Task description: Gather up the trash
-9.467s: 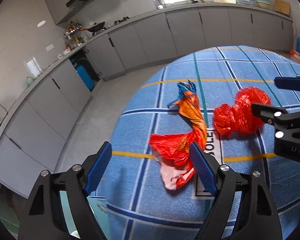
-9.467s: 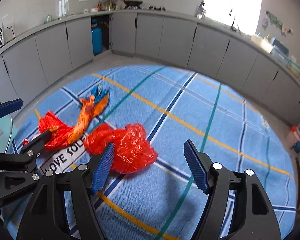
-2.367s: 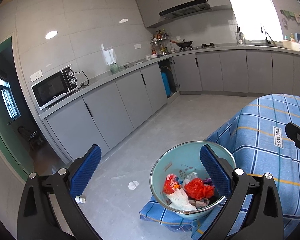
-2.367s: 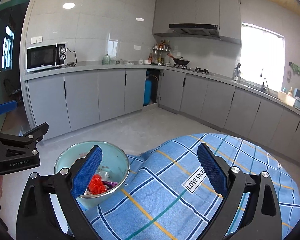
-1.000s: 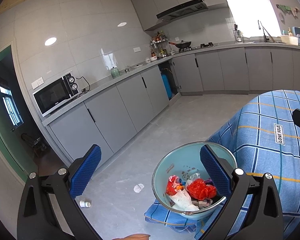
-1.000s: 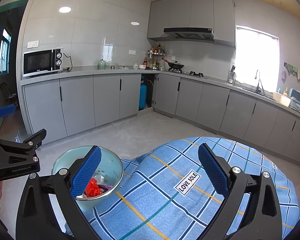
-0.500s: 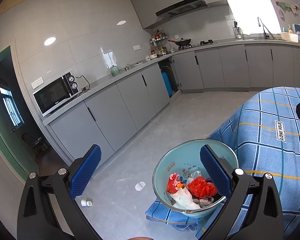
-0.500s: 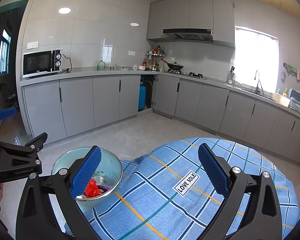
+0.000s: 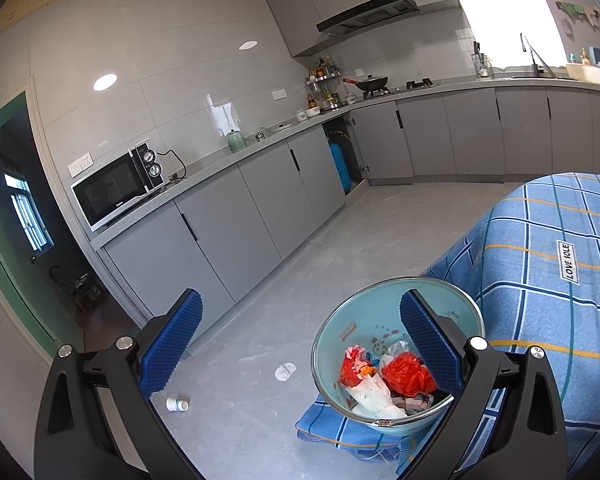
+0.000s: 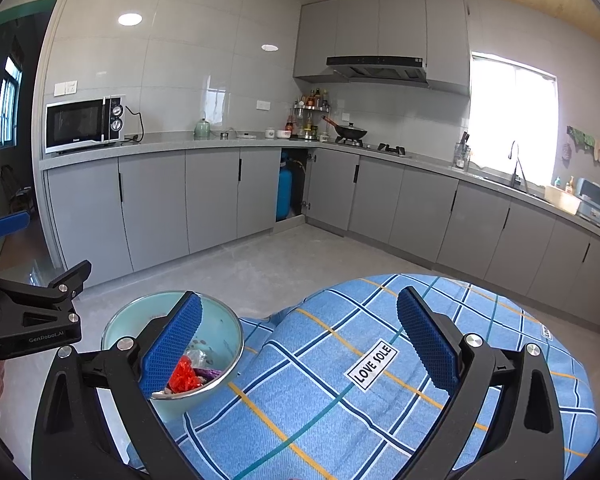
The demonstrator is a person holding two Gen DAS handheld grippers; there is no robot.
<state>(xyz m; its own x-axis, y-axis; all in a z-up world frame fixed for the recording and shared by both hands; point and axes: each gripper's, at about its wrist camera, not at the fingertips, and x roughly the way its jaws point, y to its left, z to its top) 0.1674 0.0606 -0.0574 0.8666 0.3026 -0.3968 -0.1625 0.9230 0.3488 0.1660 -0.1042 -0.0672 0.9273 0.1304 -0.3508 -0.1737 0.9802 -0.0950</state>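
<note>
Above the floor beside the table | left gripper (image 9: pixel 300 336) spread wide, empty | right gripper (image 10: pixel 298 330) likewise spread, empty | red bag (image 9: pixel 408 374) and crumpled wrappers (image 9: pixel 358 368) lie inside teal bowl (image 9: pixel 340 330) | bowl against blue checked tablecloth (image 10: pixel 340 400)

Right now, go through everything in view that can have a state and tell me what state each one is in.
left gripper: open, empty.
right gripper: open, empty.
bowl: upright, holding trash.
red plastic bag: crumpled, inside the bowl.
white paper: crumpled, inside the bowl.
tablecloth: spread out, nothing lying on the part that shows.
small bottle: lying on its side on the floor.
</note>
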